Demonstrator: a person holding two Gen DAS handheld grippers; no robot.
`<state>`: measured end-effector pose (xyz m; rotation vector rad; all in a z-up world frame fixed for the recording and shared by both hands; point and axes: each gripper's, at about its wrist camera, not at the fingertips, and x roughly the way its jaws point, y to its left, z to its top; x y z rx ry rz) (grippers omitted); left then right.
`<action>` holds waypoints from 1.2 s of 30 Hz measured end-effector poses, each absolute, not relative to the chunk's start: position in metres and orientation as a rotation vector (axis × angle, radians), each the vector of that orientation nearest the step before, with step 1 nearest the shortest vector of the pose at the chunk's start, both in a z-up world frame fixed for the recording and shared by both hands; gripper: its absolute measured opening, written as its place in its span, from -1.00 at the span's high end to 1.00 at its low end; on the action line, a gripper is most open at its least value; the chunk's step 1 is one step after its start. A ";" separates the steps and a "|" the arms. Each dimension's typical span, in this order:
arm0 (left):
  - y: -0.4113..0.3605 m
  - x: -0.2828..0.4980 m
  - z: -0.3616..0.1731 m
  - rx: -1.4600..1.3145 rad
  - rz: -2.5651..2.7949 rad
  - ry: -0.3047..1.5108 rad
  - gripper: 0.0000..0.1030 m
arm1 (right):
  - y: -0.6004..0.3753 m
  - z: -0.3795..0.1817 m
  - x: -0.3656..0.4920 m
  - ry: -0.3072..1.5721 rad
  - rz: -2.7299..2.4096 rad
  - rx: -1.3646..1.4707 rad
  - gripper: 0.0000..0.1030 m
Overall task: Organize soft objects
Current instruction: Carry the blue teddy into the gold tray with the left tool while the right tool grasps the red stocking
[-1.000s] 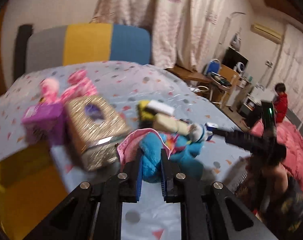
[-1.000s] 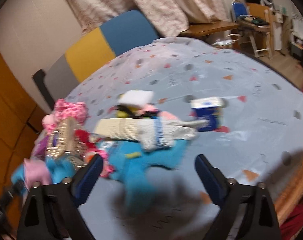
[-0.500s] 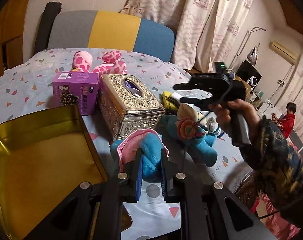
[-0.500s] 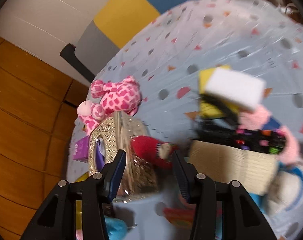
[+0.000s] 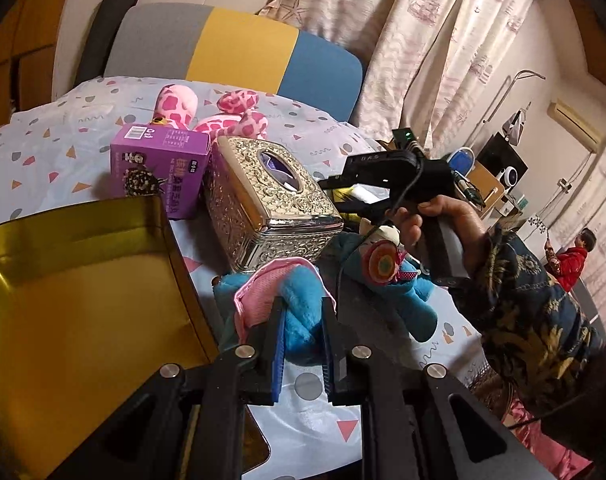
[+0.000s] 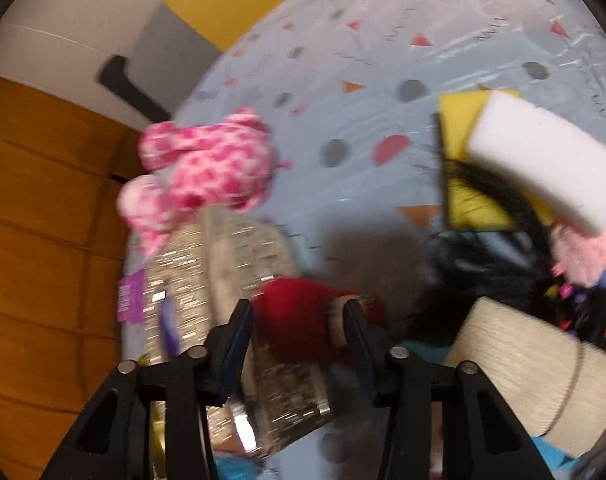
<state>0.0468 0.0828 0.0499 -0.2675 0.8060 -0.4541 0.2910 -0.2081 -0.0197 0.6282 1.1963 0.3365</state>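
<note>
My left gripper (image 5: 301, 312) is shut on a blue plush with pink fabric (image 5: 299, 292), held just right of an open gold tin (image 5: 83, 280). In the right wrist view my right gripper (image 6: 299, 316) points down at a small red plush toy (image 6: 295, 320) lying against a silver embossed tissue box (image 6: 207, 264). Its jaws are closing with the red toy between them, and a thin gap shows at the left pad. In the left wrist view a hand (image 5: 443, 220) holds the right gripper (image 5: 335, 196) beside the silver box (image 5: 271, 200); the red toy is hidden there.
A purple carton (image 5: 159, 168) and a pink spotted plush (image 5: 175, 100) lie behind the silver box. A blue plush with a lollipop (image 5: 383, 272) lies under the right hand. A white sponge (image 6: 543, 160), a yellow sponge (image 6: 463, 120) and a beige knit piece (image 6: 515, 360) sit to the right.
The left gripper carried the blue plush leftward to the gold tin, then held still. The right gripper swung left and down over the red toy, and its jaws narrowed a lot.
</note>
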 end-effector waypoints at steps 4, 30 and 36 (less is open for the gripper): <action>0.084 0.048 0.050 -0.272 -0.450 0.810 0.71 | -0.209 -0.019 0.303 1.198 0.157 0.369 0.18; 0.115 0.054 0.070 -0.304 -0.364 0.737 0.70 | -0.190 -0.010 0.294 1.192 0.386 0.478 0.30; 0.160 0.057 0.085 -0.237 -0.175 0.647 0.70 | -0.183 -0.030 0.292 1.218 0.335 0.434 0.77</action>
